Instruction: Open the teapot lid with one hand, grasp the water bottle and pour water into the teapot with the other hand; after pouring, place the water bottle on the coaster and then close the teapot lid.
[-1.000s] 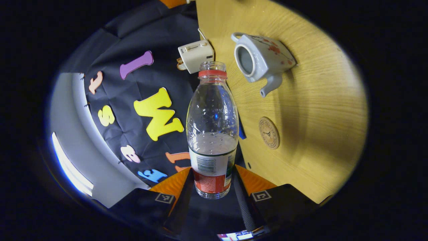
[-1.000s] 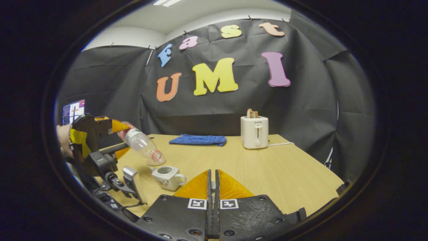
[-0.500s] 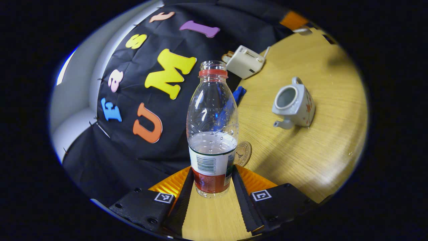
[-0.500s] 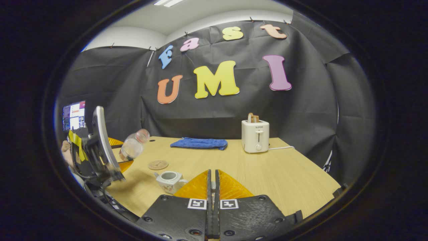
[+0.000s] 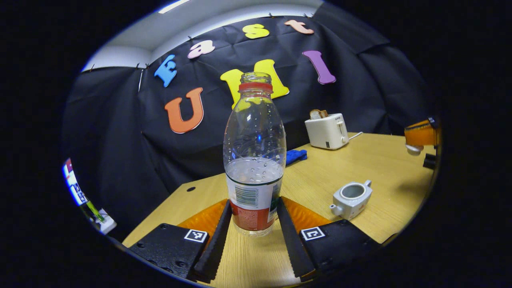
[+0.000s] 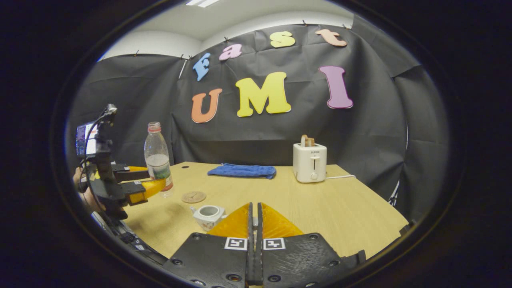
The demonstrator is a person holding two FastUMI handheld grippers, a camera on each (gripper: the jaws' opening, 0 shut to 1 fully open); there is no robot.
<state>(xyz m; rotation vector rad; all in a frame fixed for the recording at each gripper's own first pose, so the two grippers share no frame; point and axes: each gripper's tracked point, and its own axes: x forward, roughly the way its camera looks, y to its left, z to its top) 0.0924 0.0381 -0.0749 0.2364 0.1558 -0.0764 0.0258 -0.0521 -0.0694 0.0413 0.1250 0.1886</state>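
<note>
1. The left gripper (image 5: 253,240) clamps the water bottle (image 5: 254,160) upright by its base; a high, uncapped bottle could tip or spill if it is set off-centre on the coaster (image 6: 193,197).
2. The right gripper (image 6: 253,224) is clenched; whether it holds the lid I cannot tell, and a loose pinch could drop it.
3. Count: one bottle, one coaster, one open teapot (image 5: 352,198) on the table (image 5: 384,168), one toaster (image 6: 309,162), one blue cloth (image 6: 242,171).

The water bottle (image 6: 157,160), tilted over the teapot (image 6: 207,215) a second ago, was swung upright by the left tongs (image 5: 253,232).
</note>
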